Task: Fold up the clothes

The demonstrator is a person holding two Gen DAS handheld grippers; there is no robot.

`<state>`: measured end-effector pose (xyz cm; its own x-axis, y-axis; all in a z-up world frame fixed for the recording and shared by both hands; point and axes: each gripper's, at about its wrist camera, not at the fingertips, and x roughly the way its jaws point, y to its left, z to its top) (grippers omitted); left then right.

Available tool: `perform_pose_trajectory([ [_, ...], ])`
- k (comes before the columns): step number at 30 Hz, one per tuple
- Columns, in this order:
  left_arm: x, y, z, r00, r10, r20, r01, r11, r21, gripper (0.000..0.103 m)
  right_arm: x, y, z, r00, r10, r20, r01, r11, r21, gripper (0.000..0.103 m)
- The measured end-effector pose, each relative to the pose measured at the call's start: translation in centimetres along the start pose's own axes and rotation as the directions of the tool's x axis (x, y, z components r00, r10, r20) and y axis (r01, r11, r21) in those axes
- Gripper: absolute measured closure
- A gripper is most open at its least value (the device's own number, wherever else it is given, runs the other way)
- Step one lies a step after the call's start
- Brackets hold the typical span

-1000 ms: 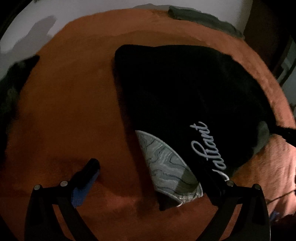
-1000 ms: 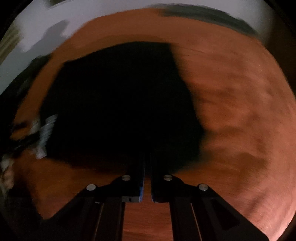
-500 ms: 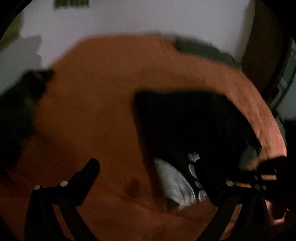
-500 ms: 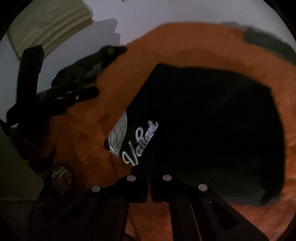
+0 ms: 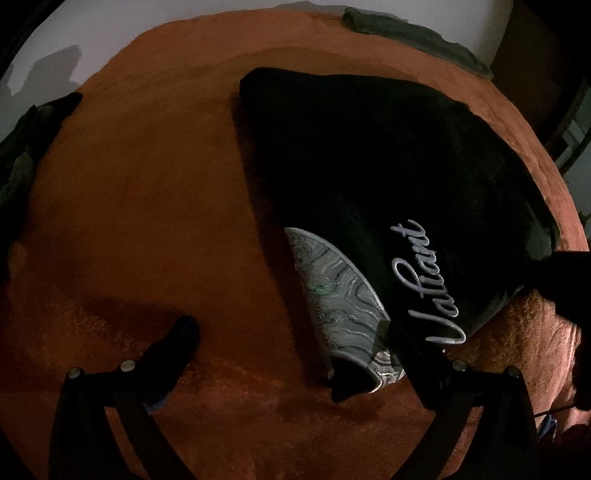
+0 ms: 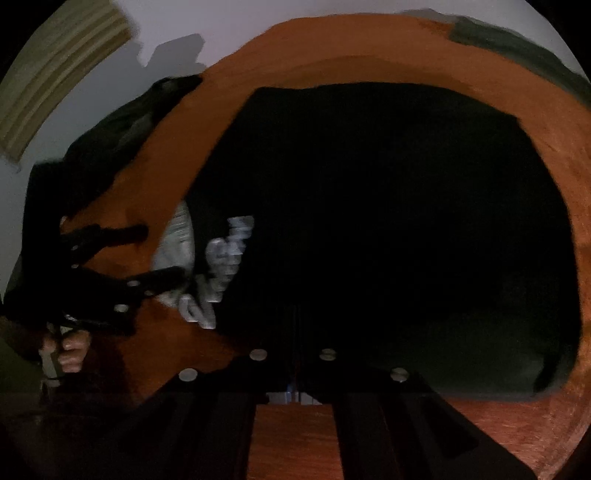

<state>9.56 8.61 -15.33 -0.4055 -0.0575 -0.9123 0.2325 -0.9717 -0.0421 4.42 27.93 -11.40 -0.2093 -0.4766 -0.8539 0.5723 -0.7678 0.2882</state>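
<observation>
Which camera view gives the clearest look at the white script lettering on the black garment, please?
The left wrist view: the white script lettering on the black garment is sharp and readable there. In the right wrist view the lettering is blurred and unreadable, off to the left.

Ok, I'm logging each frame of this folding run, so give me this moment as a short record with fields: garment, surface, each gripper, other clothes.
garment: black garment with white script lettering and a grey swirl-patterned lining, lying partly folded
surface: orange-brown blanket
left gripper: jaws wide open, right finger at the garment's near edge by the lining, left finger over bare blanket
right gripper: jaws shut at the garment's near edge; whether cloth is pinched cannot be told
other clothes: dark pile at the left edge, grey-green item at the far edge
</observation>
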Motion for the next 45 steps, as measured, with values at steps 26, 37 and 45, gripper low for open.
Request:
perform_pose_trajectory([
  [26, 2.4, 1.9, 12.0, 0.968, -0.24, 0.069, 0.244, 0.969, -0.047, 0.001, -8.6, -14.7, 2.8, 0.99, 0.078, 0.118, -0.091, 0.99, 0.106, 0.041],
  [37, 5.7, 5.3, 14.1, 0.866, -0.499, -0.038, 0.486, 0.858, -0.167, 0.001, -1.1, -20.0, 5.3, 0.971, 0.236, 0.035, -0.238, 0.952, 0.193, 0.037],
  [45, 7.5, 4.3, 15.6, 0.823, -0.567, 0.008, 0.556, 0.804, -0.21, 0.004, 0.8, -20.9, 7.5, 0.928, 0.368, 0.063, -0.371, 0.891, 0.262, 0.037],
])
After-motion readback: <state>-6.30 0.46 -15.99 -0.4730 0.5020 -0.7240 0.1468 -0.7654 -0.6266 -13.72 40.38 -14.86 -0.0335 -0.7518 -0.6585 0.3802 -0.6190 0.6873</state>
